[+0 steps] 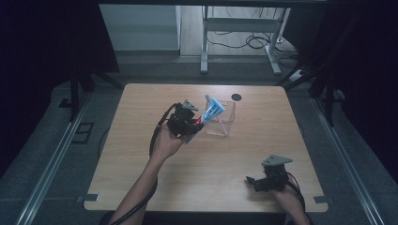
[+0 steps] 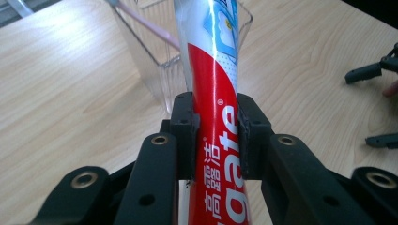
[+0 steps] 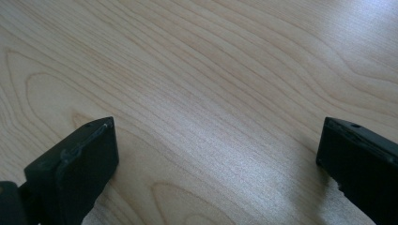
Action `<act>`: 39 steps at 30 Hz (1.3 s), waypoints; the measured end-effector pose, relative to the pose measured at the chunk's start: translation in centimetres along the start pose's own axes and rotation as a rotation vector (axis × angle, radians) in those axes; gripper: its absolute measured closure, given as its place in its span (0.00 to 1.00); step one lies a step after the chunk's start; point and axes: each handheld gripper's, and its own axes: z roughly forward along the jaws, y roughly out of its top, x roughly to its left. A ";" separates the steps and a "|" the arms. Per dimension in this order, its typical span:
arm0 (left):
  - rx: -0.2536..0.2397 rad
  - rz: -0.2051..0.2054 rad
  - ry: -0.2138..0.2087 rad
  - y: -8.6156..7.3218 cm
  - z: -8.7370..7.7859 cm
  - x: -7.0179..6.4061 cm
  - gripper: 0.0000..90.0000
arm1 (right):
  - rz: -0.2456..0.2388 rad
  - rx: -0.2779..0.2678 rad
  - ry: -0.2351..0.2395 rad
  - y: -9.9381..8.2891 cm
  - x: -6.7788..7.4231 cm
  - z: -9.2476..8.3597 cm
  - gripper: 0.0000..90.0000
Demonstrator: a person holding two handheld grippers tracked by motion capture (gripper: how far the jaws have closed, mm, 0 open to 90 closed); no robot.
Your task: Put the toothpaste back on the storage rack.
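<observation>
We clamp the toothpaste tube (image 2: 213, 93) in our left gripper (image 2: 216, 136), its far end over the clear container (image 1: 220, 119) at one o'clock, where the left gripper view reveals a pink stick (image 2: 150, 29), our right gripper (image 3: 216, 154) resting agape

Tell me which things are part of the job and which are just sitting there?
Part of the job:
left gripper, clamped on the toothpaste tube
clear plastic cup
pink toothbrush in the cup

Just sitting there:
right gripper, open over the wooden table
black round spot on the table
</observation>
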 end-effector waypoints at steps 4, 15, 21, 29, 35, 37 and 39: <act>-0.005 0.007 0.000 1.0 0.4 0.1 0.81 | -0.001 0.000 0.000 0.0 0.0 0.0 0.00; -0.027 0.014 0.000 3.4 1.5 0.5 0.81 | -0.001 0.000 0.001 0.0 0.0 0.0 0.00; -0.035 0.022 0.002 4.6 2.2 0.8 0.81 | -0.001 -0.001 0.001 0.0 0.0 0.0 0.00; -0.046 0.024 0.002 6.0 3.2 1.2 0.81 | 0.000 -0.001 0.000 0.0 0.0 0.0 0.00; -0.051 0.022 0.002 6.9 4.2 1.5 0.81 | -0.002 -0.001 0.000 0.0 0.0 0.0 0.00; -0.055 0.022 0.000 7.2 4.6 1.5 0.81 | -0.002 -0.001 0.000 0.0 0.0 0.0 0.00; -0.056 0.026 0.000 7.4 5.0 1.5 0.81 | -0.001 -0.001 0.000 0.0 0.0 0.0 0.00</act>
